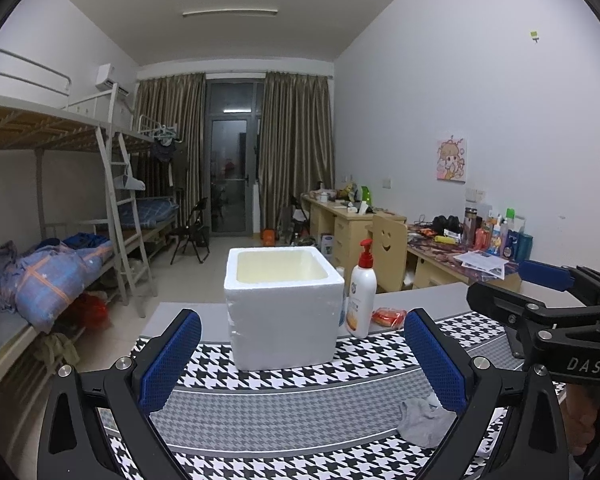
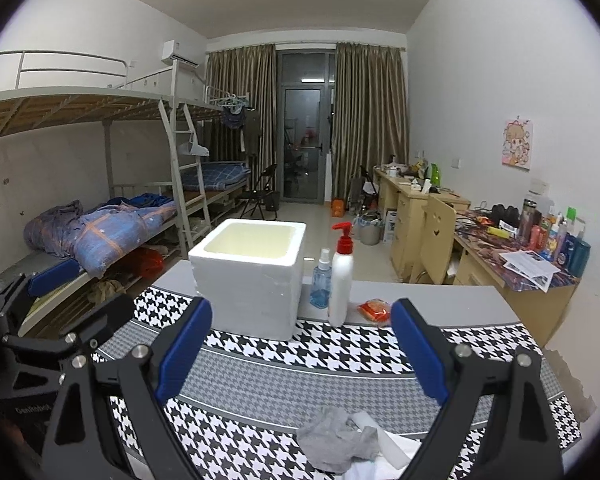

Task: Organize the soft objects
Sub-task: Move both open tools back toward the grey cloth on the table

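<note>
Left gripper (image 1: 302, 360) and right gripper (image 2: 302, 350): jaws wide apart, empty. Grey sock (image 2: 336, 442) on cloth before foam box (image 2: 248, 276); pale fabric (image 2: 384, 454) underneath, partly cut off.

The right tongs (image 2: 300, 354) stand wide open above the houndstooth mat (image 2: 340, 364) on the counter (image 2: 440, 300), with a crumpled grey cloth (image 2: 334, 438) on white cloth (image 2: 384, 450) below them. Beyond stand an open foam box (image 2: 250, 276), a pump bottle (image 2: 341, 276), a blue spray bottle (image 2: 321, 280) and an orange packet (image 2: 375, 307). The left tongs (image 2: 40, 304) show at the left edge.
</note>
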{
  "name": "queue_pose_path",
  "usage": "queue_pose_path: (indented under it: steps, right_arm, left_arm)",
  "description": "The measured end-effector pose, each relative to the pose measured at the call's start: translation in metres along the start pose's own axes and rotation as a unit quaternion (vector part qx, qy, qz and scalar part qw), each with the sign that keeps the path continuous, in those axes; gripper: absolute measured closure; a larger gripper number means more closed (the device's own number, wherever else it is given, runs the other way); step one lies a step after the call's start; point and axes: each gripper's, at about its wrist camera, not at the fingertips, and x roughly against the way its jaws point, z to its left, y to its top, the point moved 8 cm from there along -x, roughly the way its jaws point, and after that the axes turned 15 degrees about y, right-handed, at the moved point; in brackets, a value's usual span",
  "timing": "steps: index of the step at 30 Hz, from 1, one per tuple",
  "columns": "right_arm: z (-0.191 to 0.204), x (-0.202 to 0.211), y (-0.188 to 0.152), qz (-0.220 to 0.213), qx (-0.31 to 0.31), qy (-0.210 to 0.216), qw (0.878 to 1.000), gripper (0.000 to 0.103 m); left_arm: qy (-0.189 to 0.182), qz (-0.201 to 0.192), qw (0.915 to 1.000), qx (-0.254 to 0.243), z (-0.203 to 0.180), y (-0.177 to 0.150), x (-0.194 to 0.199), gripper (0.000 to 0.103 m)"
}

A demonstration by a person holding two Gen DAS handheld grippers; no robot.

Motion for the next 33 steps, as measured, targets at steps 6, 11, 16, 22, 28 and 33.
queue_pose_path:
  steps: [6, 11, 16, 22, 28, 33]
  right_arm:
    - [-0.009, 0.005, -0.009, -0.004, -0.009, -0.017, 1.000, 0.009]
    - [-0.016, 0.008, -0.016, -0.005, -0.017, -0.022, 1.000, 0.009]
    - [-0.027, 0.010, -0.022, -0.003, -0.031, -0.027, 0.999, 0.009]
    - [-0.035, 0.010, -0.027, 0.000, -0.039, -0.031, 0.999, 0.009]
    - [-0.043, 0.011, -0.033, 0.005, -0.042, -0.041, 0.998, 0.009]
    - [-0.053, 0.012, -0.039, 0.011, -0.044, -0.048, 0.998, 0.009]
  left_arm:
    - [-0.006, 0.004, 1.0000, -0.004, -0.012, -0.009, -0.002, 0.001]
    - [-0.008, 0.005, 1.0000, -0.002, -0.016, -0.014, -0.003, 0.001]
    - [-0.011, 0.007, 0.9999, -0.008, -0.024, -0.020, -0.005, 0.001]
    - [-0.031, 0.017, 0.9993, -0.011, -0.034, -0.027, -0.005, 0.001]
    - [-0.043, 0.027, 0.9986, -0.015, -0.046, -0.034, -0.010, 0.001]
    - [-0.050, 0.036, 0.9980, -0.013, -0.053, -0.039, -0.014, 0.001]
